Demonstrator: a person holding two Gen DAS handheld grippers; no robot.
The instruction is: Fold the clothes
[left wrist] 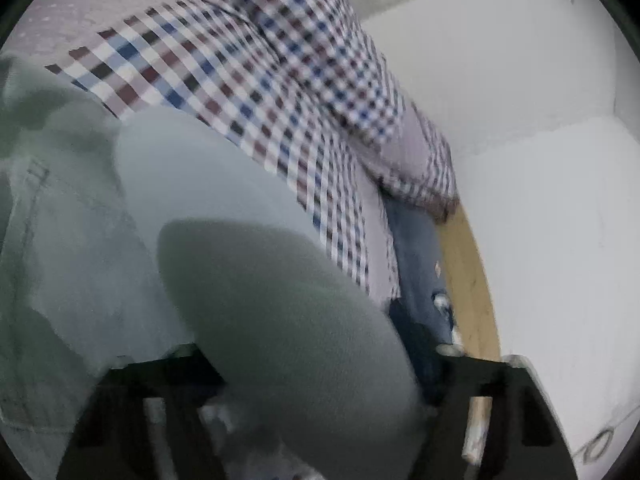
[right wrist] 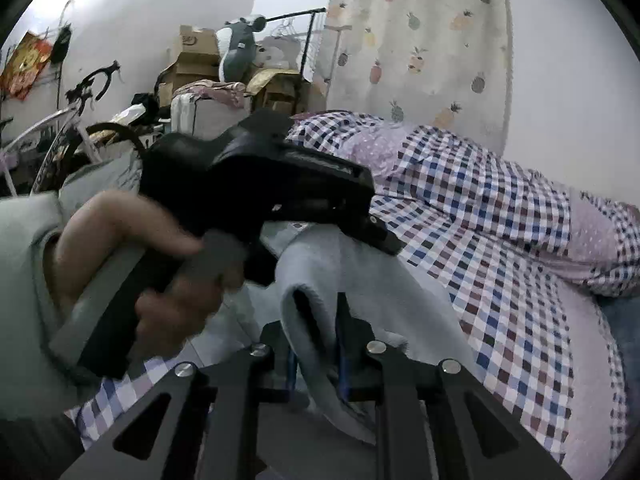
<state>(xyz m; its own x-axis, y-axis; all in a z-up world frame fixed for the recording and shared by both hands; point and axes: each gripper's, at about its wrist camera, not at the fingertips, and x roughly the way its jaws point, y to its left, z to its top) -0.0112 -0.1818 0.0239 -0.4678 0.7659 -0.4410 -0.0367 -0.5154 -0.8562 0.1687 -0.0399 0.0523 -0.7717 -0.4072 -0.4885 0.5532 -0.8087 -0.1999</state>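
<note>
A pale blue-grey garment (left wrist: 240, 280) lies on a bed covered by a checked sheet (left wrist: 260, 80). In the left wrist view, which is blurred, the cloth bulges up between the two fingers of my left gripper (left wrist: 316, 412). Those fingers stand wide apart, so the gripper is open. In the right wrist view my right gripper (right wrist: 320, 320) is shut on a raised fold of the garment (right wrist: 368, 280). Just beyond it the left gripper (right wrist: 380, 236), held by a hand (right wrist: 160, 260), rests on the same cloth over the checked sheet (right wrist: 500, 220).
A wooden bed edge (left wrist: 468, 280) and dark blue fabric (left wrist: 416, 260) run beside a white wall (left wrist: 520, 80). Behind the bed stand a bicycle (right wrist: 80, 120), stacked cardboard boxes (right wrist: 192, 60) and a pineapple-print curtain (right wrist: 420, 40).
</note>
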